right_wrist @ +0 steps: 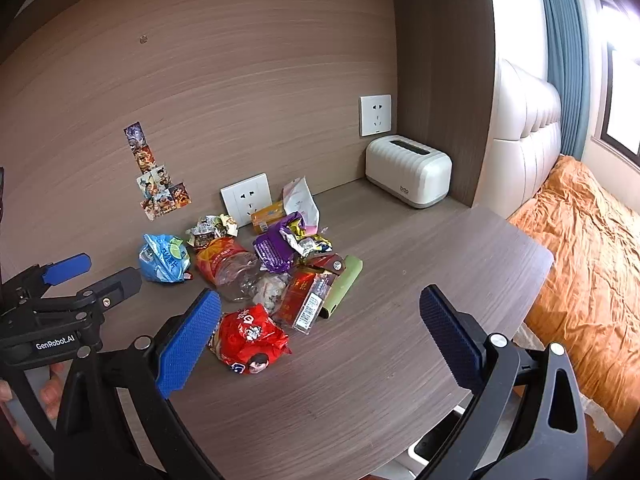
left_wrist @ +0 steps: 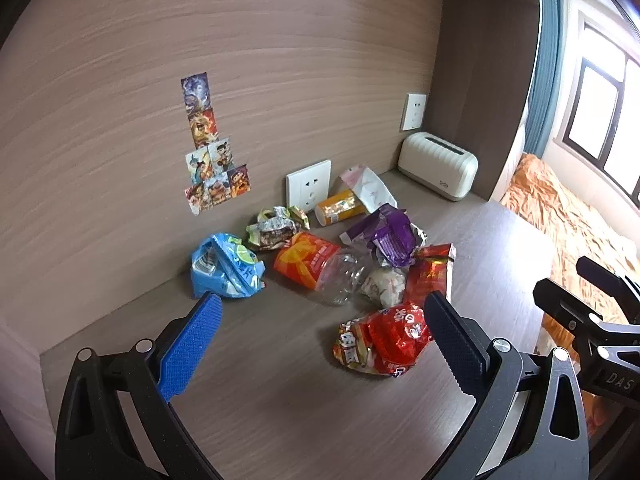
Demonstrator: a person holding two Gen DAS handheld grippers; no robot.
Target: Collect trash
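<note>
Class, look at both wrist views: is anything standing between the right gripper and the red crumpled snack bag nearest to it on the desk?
Nothing visible does. The red snack bag lies at the near edge of the trash pile, on bare desk, just ahead of the open right gripper by its left finger. The other wrappers and the clear bottle lie behind it.

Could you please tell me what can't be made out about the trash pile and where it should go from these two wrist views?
- Trash bin: not shown in either view.
- Light green tube: hidden behind the red carton in the left wrist view.
- Clear plastic bottle: its cap end is covered by the orange wrapper.
- Wrapper print: too small to read.
</note>
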